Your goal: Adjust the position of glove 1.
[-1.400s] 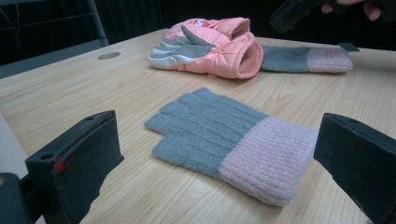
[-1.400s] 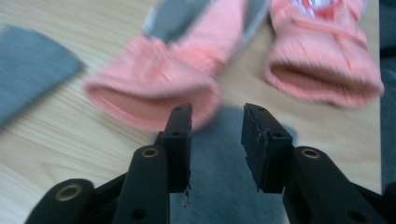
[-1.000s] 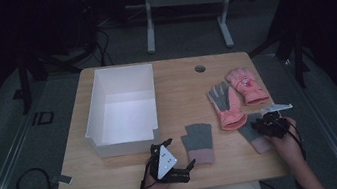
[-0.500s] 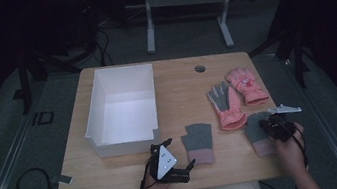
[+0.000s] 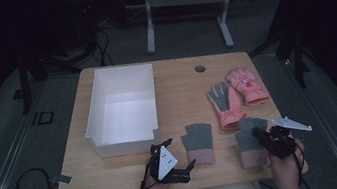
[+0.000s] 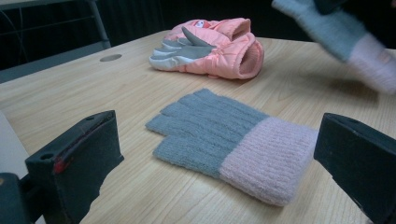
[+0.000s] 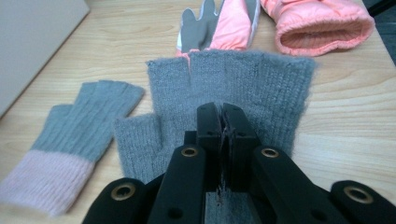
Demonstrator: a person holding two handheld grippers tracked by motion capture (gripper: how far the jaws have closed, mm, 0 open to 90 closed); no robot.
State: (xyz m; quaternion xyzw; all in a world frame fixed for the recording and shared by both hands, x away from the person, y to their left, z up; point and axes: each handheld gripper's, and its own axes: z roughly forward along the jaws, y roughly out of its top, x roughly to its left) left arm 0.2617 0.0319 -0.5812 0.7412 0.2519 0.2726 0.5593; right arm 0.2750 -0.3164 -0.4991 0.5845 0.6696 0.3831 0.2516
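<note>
Since the earlier frame, the right gripper (image 5: 266,141) has drawn nearer to the person at the table's near right edge, carrying the grey knit glove (image 5: 249,143) with it, while the left gripper (image 5: 172,160) has kept its place at the near edge. In the right gripper view the jaws are pressed together on the knit of that glove (image 7: 233,88), pinching a fold of its palm; in the left gripper view it looks lifted and blurred at the upper right (image 6: 336,32).

Nothing lies in the white bin (image 5: 123,109) yet — its floor is bare. The second grey glove (image 5: 197,143) rests flat on the table (image 5: 175,88) between the two grippers, and the pair of pink gloves (image 5: 237,94) sits farther off to the right, one partly over the other. So the work looks to be at its start: one glove gripped, three untouched.

The left gripper's jaws stand wide apart, holding nothing, aimed low across the table at the flat grey glove (image 6: 233,140) just ahead of them. The right hand (image 5: 284,163) holds its tool low, pointing away from the person.
</note>
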